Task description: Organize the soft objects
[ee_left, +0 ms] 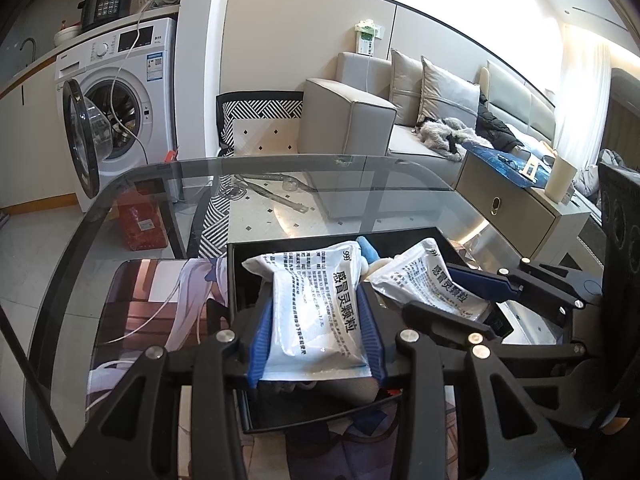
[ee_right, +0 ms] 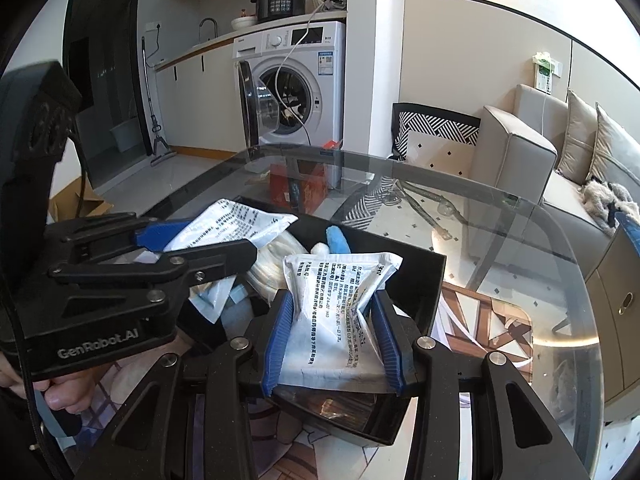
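My left gripper (ee_left: 316,312) is shut on a white soft packet with Chinese print (ee_left: 316,308) and holds it over a black tray (ee_left: 404,236) on the glass table. My right gripper (ee_right: 332,316) is shut on a second white packet (ee_right: 340,300) over the same tray (ee_right: 432,280). Each view shows the other gripper: the right one (ee_left: 476,284) holding its packet (ee_left: 424,280), the left one (ee_right: 160,240) holding its packet (ee_right: 236,220). A blue and white plush item (ee_right: 334,240) and a clear coil-like bundle (ee_right: 276,256) lie in the tray.
The round glass table (ee_left: 280,176) has a printed mat (ee_left: 160,304) under the tray. Beyond it stand a washing machine with its door open (ee_left: 120,92), a grey sofa (ee_left: 360,120) and a low cabinet (ee_left: 516,204). A red box (ee_left: 140,224) sits on the floor.
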